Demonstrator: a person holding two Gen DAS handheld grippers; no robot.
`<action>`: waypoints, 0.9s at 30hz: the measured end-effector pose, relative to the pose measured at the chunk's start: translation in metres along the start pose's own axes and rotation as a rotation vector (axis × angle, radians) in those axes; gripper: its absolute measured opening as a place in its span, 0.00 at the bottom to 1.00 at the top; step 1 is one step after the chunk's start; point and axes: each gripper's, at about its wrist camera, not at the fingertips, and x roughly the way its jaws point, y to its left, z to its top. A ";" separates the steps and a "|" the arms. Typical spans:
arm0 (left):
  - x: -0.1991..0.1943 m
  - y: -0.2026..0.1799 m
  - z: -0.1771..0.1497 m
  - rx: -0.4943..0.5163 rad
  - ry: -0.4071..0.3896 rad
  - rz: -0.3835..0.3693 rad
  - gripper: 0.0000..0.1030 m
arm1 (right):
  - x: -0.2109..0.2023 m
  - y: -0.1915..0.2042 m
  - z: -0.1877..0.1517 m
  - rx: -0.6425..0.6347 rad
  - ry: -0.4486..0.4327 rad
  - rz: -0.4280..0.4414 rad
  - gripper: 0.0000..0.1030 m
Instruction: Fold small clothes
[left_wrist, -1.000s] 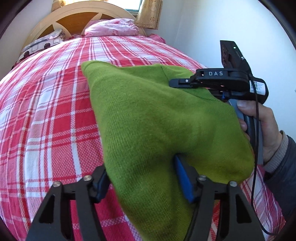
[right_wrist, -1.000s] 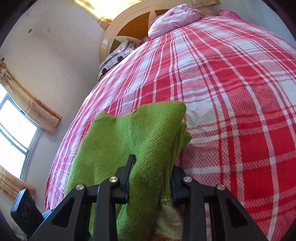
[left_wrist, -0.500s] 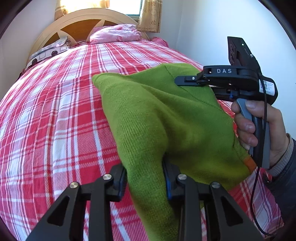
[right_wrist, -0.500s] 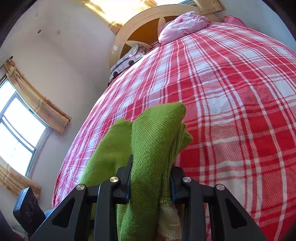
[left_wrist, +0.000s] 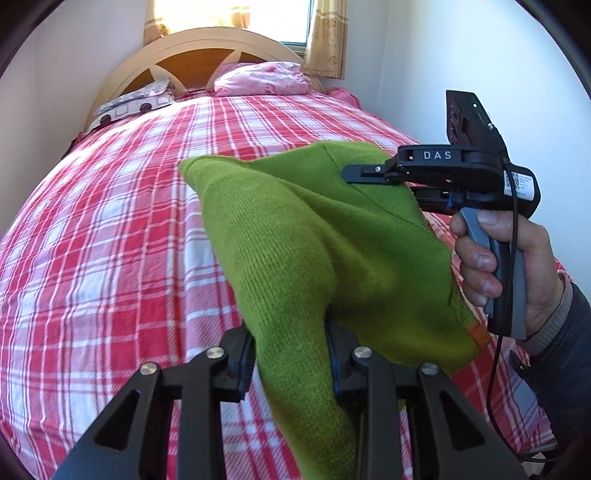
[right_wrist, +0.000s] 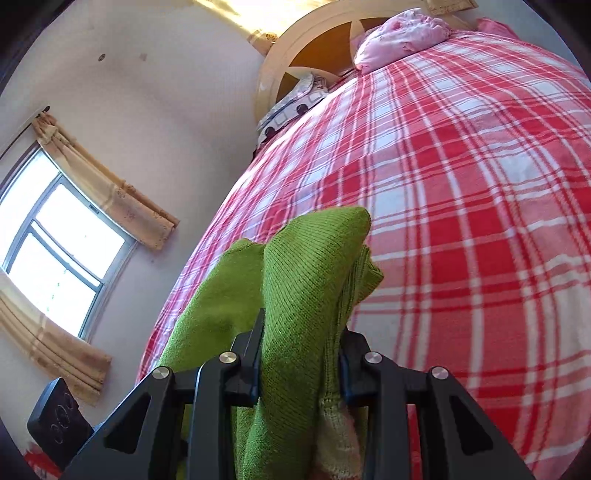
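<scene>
A green knit sweater hangs in the air over the bed, held at two spots. My left gripper is shut on a bunched fold of its near edge. My right gripper is shut on another thick fold of the sweater. In the left wrist view the right gripper grips the sweater's far right edge, held by a hand at the right. A small orange trim shows at the sweater's lower right corner. The sweater's underside is hidden.
The bed has a red and white plaid cover. A pink pillow and a patterned pillow lie by the arched wooden headboard. A white wall runs along the bed's right side.
Both grippers have lifted the sweater higher off the bed and tilted up. My left gripper closed from wide open onto the sweater's fold. More of the headboard and windows shows now.
</scene>
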 end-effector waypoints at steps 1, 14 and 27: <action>-0.003 0.003 -0.002 -0.004 -0.003 0.007 0.31 | 0.002 0.006 -0.002 -0.004 0.001 0.008 0.30; -0.054 0.035 -0.036 -0.010 -0.042 0.119 0.31 | 0.023 0.078 -0.035 -0.077 0.031 0.096 0.30; -0.093 0.072 -0.067 -0.013 -0.048 0.199 0.31 | 0.050 0.141 -0.062 -0.144 0.085 0.149 0.30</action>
